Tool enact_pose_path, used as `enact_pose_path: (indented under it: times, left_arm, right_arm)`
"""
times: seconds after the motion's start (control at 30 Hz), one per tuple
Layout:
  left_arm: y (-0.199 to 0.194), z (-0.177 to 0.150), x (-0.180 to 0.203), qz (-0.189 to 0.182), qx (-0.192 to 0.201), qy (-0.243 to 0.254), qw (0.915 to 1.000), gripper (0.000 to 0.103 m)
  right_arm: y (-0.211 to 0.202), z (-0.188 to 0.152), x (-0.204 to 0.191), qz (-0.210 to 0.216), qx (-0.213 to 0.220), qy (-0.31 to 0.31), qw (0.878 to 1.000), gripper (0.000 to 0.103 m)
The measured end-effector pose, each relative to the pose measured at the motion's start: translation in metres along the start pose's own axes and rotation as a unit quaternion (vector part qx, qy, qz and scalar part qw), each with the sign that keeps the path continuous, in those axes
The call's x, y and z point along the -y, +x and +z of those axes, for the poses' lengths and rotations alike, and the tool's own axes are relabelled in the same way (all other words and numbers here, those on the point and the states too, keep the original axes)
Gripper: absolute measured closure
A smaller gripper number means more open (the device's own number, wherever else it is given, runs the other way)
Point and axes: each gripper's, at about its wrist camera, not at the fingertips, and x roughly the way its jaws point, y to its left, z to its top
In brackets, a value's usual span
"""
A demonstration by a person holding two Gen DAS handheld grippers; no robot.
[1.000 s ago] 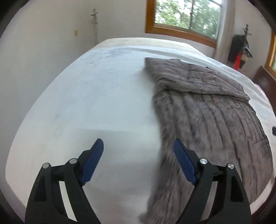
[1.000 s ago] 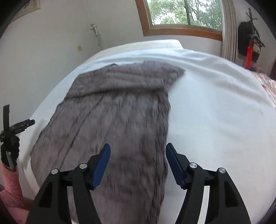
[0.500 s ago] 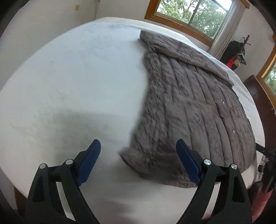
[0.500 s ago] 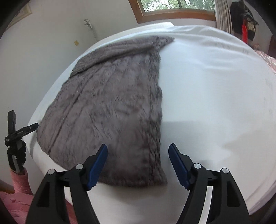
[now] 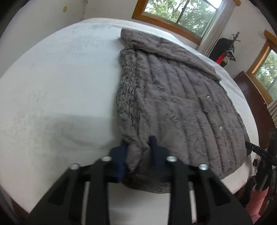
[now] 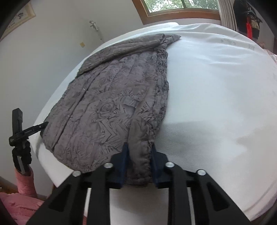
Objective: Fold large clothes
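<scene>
A large grey quilted coat [image 5: 173,97] lies flat on a white bed [image 5: 60,72], with its hem at the near edge. It also shows in the right wrist view [image 6: 110,103]. My left gripper [image 5: 138,147] is shut on the hem's near left corner, with a fold of fabric pinched between the blue pads. My right gripper [image 6: 139,150] is shut on the hem's near right corner in the same way. A sleeve is folded across the coat's far end.
The white bed [image 6: 216,103] spreads wide beside the coat. A black camera tripod [image 6: 19,135] stands at the bed's near edge over pink cloth [image 6: 24,183]. Windows [image 5: 181,13] and a dark coat rack [image 5: 226,50] are at the far wall.
Both grippers moved down to the coat's near hem and shut on its two corners. They were open above the bed before.
</scene>
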Motion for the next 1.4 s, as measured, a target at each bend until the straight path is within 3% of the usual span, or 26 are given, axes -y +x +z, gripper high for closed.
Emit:
enact_pose_path:
  times: [0.23,0.57,0.73,1.03,1.4]
  left_arm:
    - [-0.018,-0.009,0.001,-0.01,0.014,0.008,0.9998,0.087]
    - [-0.01,-0.001,0.0,-0.005,0.026,0.022,0.9994,0.088]
    - [-0.032,0.011,0.003,-0.038,0.051,0.018,0.9978,0.089]
    - [-0.061,0.072,0.033,-0.063,0.099,0.049,0.9919,0.091]
    - [-0.042,0.181,0.035,-0.072,0.131,0.027,0.9884,0.093]
  right_arm:
    - [-0.02,-0.005,0.0,0.026,0.01,-0.004,1.0,0.085]
    - [-0.014,0.0,0.0,0.012,0.006,-0.015,1.0,0.087]
    - [-0.037,0.012,-0.005,0.037,0.036,-0.021,0.998,0.088]
    - [-0.072,0.078,-0.024,0.074,0.09,-0.04,0.992,0.089]
    - [-0.052,0.189,-0.01,0.098,0.102,0.003,0.99,0.089]
